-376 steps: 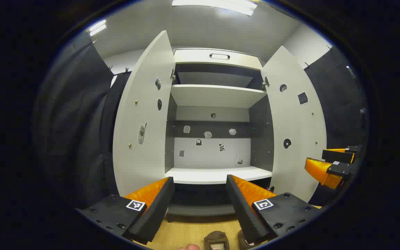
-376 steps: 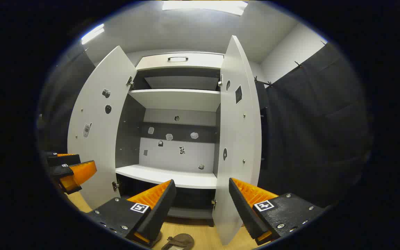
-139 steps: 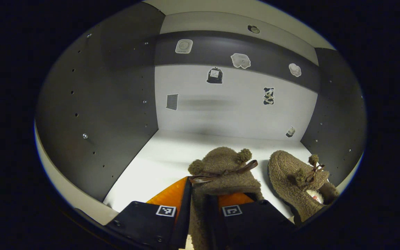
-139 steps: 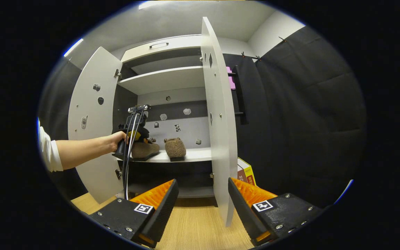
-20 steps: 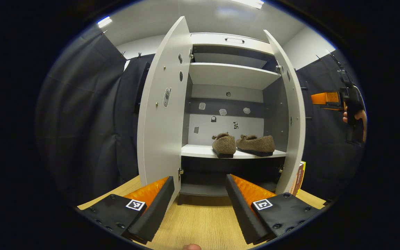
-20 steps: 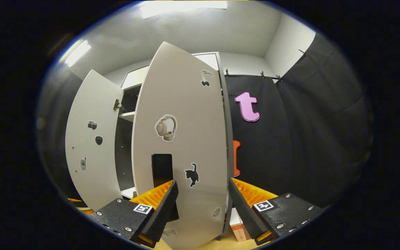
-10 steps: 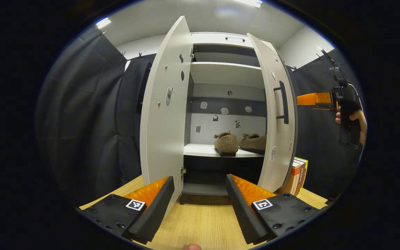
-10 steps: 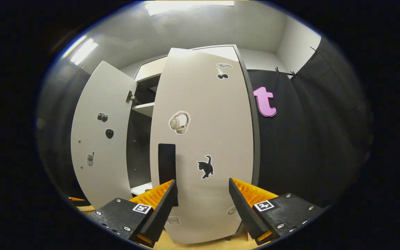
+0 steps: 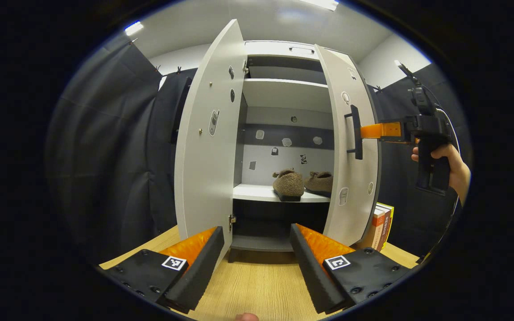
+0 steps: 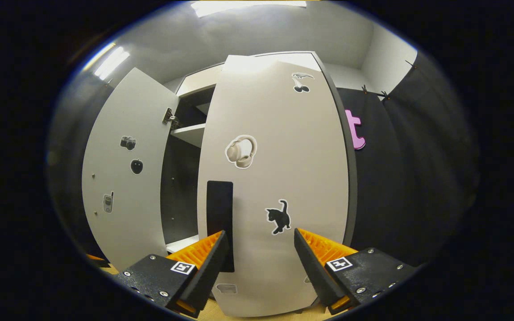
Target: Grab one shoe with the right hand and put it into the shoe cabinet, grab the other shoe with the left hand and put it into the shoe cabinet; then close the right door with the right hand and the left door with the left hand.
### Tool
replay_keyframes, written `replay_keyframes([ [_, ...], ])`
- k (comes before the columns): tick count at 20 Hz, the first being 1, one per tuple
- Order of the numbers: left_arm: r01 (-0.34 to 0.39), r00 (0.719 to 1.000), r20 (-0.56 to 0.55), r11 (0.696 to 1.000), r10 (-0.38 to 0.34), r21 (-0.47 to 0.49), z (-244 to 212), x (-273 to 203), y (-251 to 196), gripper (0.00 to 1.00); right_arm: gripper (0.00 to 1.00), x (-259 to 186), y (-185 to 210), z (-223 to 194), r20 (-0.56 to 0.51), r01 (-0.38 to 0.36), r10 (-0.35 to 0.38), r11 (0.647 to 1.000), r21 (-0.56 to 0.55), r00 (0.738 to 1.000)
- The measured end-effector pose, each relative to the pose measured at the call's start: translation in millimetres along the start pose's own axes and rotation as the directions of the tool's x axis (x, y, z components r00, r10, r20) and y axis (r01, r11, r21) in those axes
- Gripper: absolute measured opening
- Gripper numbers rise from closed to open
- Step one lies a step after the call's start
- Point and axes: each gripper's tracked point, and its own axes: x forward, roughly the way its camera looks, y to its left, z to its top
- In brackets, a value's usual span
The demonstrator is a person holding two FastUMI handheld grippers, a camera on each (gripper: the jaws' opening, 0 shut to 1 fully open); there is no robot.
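Observation:
Two brown fuzzy shoes [image 9: 289, 183] [image 9: 320, 182] sit side by side on the white cabinet's middle shelf [image 9: 257, 193]. The left door [image 9: 208, 147] stands wide open. The right door [image 9: 350, 151] is partly swung in and hides part of the right shoe. In the left gripper view a hand holds my right gripper [image 9: 379, 130], whose orange fingers reach the door's outer face beside its black handle [image 9: 356, 132]. Up close, my right gripper [image 10: 260, 232] is open against that outer face [image 10: 283, 169], its handle [image 10: 220, 218] by the left finger. My left gripper [image 9: 256, 228] hangs open and holds nothing, back from the cabinet above the floor.
Several books [image 9: 382, 225] stand on the wooden floor [image 9: 252, 285] right of the cabinet, just behind the right door. An upper shelf [image 9: 283, 93] and a top drawer sit above the shoes. Black cloth walls close in on both sides.
The right door has swung further toward shut with my right gripper following its outer face. My left gripper has hardly moved.

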Motion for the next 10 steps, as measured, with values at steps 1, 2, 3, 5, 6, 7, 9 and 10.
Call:
replay_keyframes([
  [1, 0.002, 1.0, 0.003, 1.0, -0.002, 0.001, 0.6, 2.1, -1.1, 0.97, 0.91, 2.1, 2.2, 0.2, 0.002, 0.005, -0.005, 1.0, -0.019, 1.0],
  [2, 0.001, 1.0, 0.003, 1.0, -0.001, 0.002, 0.6, 2.6, -1.0, 0.97, 0.91, 4.4, 4.0, 0.0, 0.004, 0.013, -0.013, 0.999, -0.038, 1.0],
  [3, 0.002, 1.0, 0.002, 1.0, -0.002, 0.002, 0.5, 3.6, -0.9, 0.96, 0.91, 7.4, 6.5, -1.4, 0.002, 0.022, -0.022, 0.998, -0.055, 1.0],
  [5, 0.002, 1.0, 0.002, 1.0, -0.002, -0.002, 0.0, 4.8, -2.2, 0.97, 0.92, 12.4, 8.5, -3.7, -0.011, 0.043, -0.044, 0.997, -0.058, 0.999],
  [6, 0.002, 1.0, 0.002, 1.0, -0.002, -0.002, -0.5, 4.9, -2.3, 0.97, 0.92, 16.9, 9.8, -5.2, -0.017, 0.051, -0.052, 0.997, -0.055, 0.999],
  [7, 0.001, 1.0, 0.002, 1.0, -0.001, -0.003, -0.3, 5.4, -2.0, 0.97, 0.92, 17.7, 10.8, -6.4, -0.025, 0.055, -0.057, 0.997, -0.045, 0.998],
  [9, -0.001, 1.0, 0.004, 1.0, 0.001, -0.003, 0.5, 5.4, -1.0, 0.96, 0.92, 21.6, 11.4, -9.6, -0.044, 0.06, -0.06, 0.998, -0.012, 0.997],
  [10, -0.004, 1.0, 0.006, 1.0, 0.004, -0.002, -0.3, 5.4, 0.1, 0.96, 0.91, 24.6, 10.7, -10.3, -0.046, 0.06, -0.059, 0.998, 0.002, 0.997],
])
